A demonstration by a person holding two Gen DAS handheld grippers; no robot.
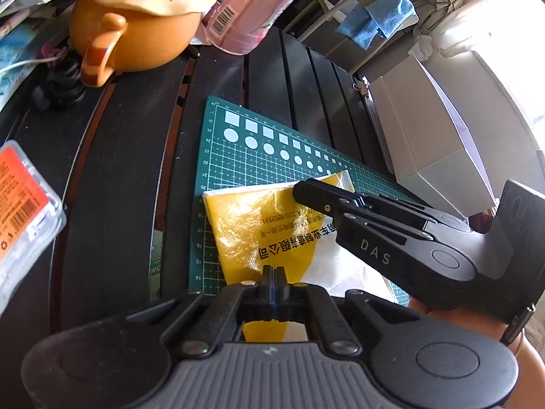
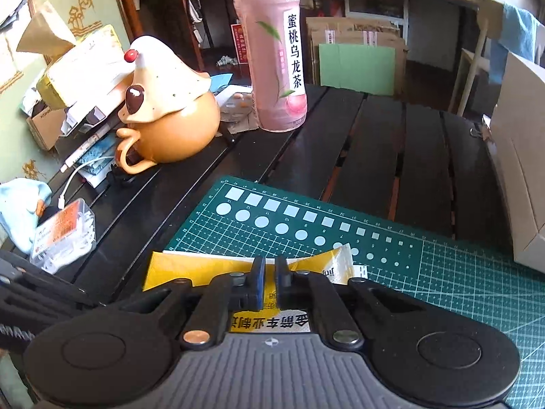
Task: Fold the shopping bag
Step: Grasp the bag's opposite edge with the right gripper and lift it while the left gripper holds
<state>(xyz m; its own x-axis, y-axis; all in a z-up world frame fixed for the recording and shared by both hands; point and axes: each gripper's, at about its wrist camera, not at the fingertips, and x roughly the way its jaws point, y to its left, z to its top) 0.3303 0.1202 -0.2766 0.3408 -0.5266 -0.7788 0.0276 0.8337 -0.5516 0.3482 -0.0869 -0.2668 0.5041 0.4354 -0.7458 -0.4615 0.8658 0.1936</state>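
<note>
Both tongs sit low in frame, left gripper (image 1: 274,272) clenched with nothing clearly pinched, right gripper (image 2: 269,266) barely parted over the yellow bag (image 1: 245,225), which looks folded small on the green mat (image 2: 442,283), so maybe one fold left.

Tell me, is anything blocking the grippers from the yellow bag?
Nothing visible is. The left gripper and right gripper are both right at the yellow shopping bag on the green cutting mat. The teapot and bottle stand farther back.
</note>
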